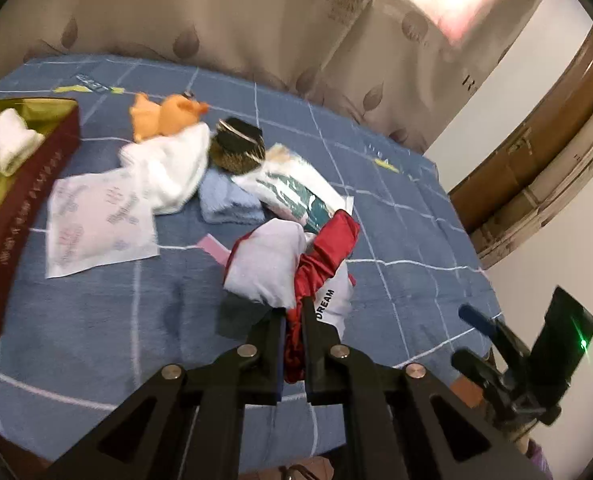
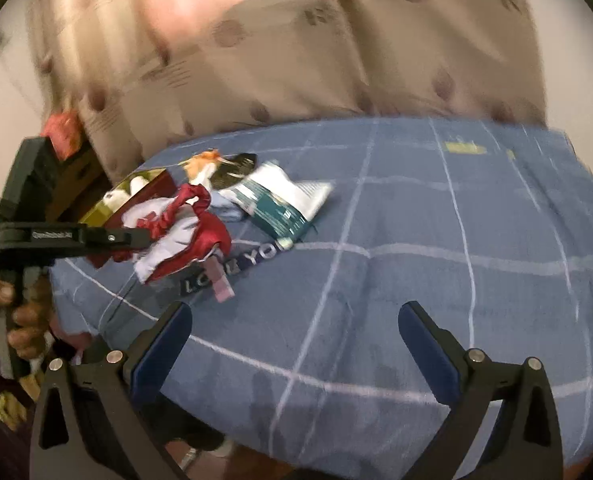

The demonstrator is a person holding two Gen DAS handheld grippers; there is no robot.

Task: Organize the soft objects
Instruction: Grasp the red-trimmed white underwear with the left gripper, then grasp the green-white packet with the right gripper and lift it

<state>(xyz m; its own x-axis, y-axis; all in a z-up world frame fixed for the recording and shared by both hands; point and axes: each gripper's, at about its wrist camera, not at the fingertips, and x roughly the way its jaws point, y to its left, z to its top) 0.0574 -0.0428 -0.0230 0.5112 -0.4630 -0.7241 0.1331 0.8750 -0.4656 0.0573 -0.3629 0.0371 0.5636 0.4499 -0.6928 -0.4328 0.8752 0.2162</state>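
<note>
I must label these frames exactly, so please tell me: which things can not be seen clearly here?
- Red and white cloth: left wrist view; the left gripper, shut on it, covers its near end.
- Red box: cut off by the left edge there.
- Orange soft toy: right wrist view, small and blurred.
- Right gripper: open, holding nothing.

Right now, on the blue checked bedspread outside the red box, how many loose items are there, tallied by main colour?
White: 3: towel, printed sheet, teal-printed packet
Orange: 1: plush toy
Light blue: 1: folded cloth
Dark: 1: round brush-like item
Red and white: 1: satin pouch, clamped in the left tool
Pink: 1: small slip
Total: 8
</note>
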